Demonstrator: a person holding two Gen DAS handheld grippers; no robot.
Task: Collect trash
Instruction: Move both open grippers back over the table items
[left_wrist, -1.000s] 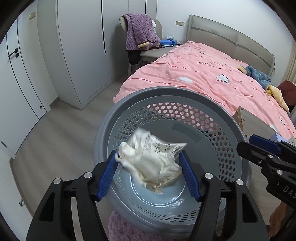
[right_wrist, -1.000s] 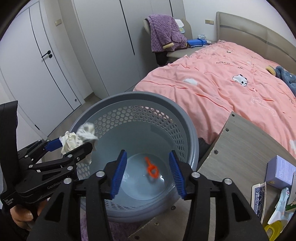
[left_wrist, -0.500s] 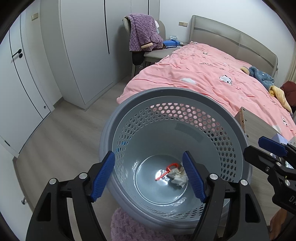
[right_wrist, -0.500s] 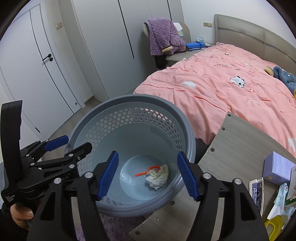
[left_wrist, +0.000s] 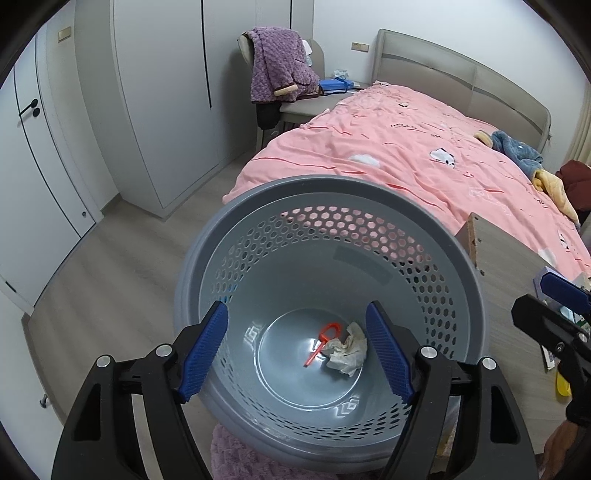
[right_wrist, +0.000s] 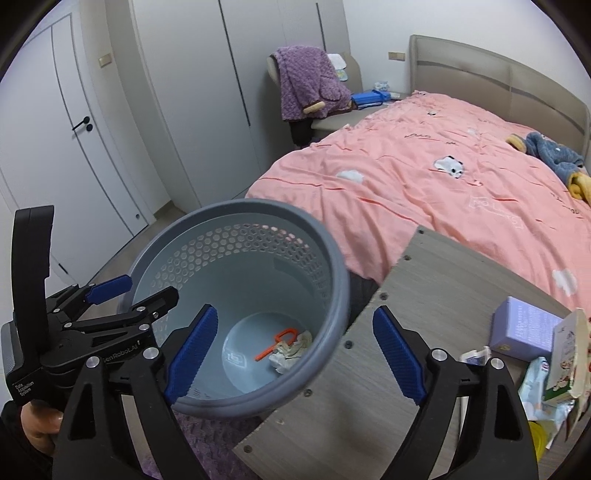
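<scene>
A grey perforated basket (left_wrist: 332, 184) stands on the floor beside the bed. At its bottom lie a crumpled white paper (left_wrist: 347, 349) and an orange plastic piece (left_wrist: 321, 341), touching each other. My left gripper (left_wrist: 295, 314) hangs open over the basket with nothing between its blue pads. The right wrist view shows the same basket (right_wrist: 332, 258), paper (right_wrist: 290, 352) and orange piece (right_wrist: 275, 345), with the left gripper (right_wrist: 149, 288) at the rim's left side. My right gripper (right_wrist: 295, 314) straddles the basket's right rim and the table corner; its jaws are opening and hold nothing.
A grey wooden table (right_wrist: 424, 295) adjoins the basket on the right, carrying a purple box (right_wrist: 524, 328) and several packets (right_wrist: 554, 369). A pink-covered bed (left_wrist: 406, 147) lies behind. A chair with a purple blanket (left_wrist: 280, 70) and white wardrobes stand farther back. A purple rug (left_wrist: 240, 458) lies below.
The left gripper let go of the crumpled paper, which dropped to the basket's bottom beside the orange piece. The right gripper's jaws widened and it shifted right toward the table.
</scene>
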